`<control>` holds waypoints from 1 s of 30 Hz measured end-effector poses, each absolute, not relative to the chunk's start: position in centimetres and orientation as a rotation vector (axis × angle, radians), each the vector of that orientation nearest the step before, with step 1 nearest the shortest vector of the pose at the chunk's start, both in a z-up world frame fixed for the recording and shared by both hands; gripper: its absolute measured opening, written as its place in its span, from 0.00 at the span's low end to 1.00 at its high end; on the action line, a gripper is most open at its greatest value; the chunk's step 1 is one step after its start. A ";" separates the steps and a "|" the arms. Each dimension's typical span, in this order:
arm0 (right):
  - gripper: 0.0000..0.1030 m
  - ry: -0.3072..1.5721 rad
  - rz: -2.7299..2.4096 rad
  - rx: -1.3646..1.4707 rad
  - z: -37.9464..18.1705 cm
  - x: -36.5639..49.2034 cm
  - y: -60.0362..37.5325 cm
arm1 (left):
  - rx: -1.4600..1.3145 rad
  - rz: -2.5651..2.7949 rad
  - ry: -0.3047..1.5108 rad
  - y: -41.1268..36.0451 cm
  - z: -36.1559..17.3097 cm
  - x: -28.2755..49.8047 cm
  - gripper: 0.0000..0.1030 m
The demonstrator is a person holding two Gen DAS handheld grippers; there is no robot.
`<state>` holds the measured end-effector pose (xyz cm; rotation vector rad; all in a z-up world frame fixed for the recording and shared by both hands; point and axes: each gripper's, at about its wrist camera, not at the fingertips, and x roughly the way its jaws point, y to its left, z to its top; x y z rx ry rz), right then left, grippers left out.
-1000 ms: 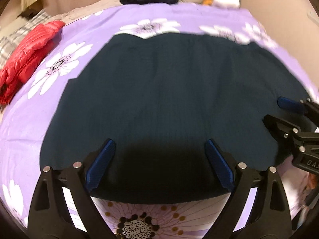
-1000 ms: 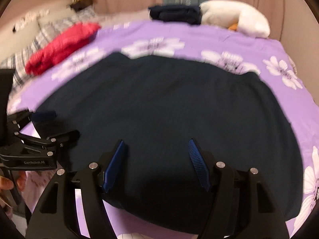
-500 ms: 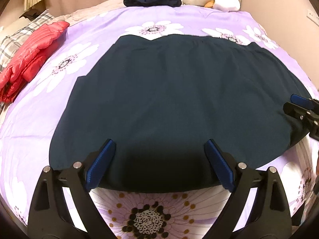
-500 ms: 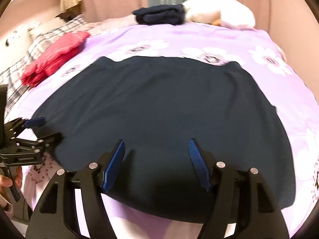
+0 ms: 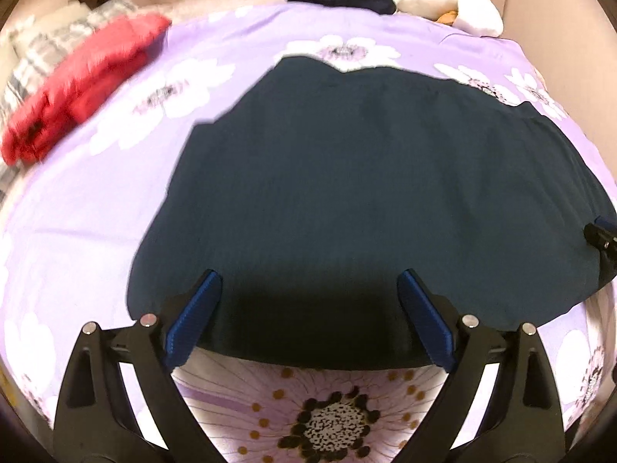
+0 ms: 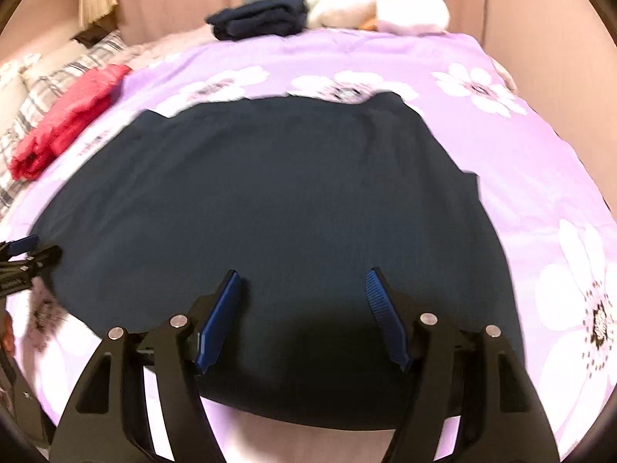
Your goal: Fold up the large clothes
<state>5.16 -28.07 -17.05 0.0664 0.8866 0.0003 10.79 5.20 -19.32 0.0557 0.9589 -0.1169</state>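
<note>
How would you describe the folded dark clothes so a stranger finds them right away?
Start at the purple flowered bedspread and look to its far edge. The folded dark pile sits there beside a white pillow, small and stacked, unlike the big dark garment spread flat.

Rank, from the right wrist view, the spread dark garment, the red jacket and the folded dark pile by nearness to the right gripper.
From the right gripper:
1. Spread dark garment, directly under and ahead of the open jaws.
2. Red jacket, farther off to the left, at the bed's edge by the plaid bedding.
3. Folded dark pile, farthest, at the far end of the bed beside the white pillow.
</note>
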 end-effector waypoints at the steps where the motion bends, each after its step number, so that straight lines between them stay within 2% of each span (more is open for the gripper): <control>1: 0.66 0.886 0.005 0.064 -17.2 5.1 -28.2 | 0.057 -0.118 0.958 5.2 -19.4 10.8 0.94; 30: 0.66 0.896 -0.128 0.129 -16.9 2.5 -33.5 | 0.021 -0.118 0.951 6.8 -19.6 10.1 0.97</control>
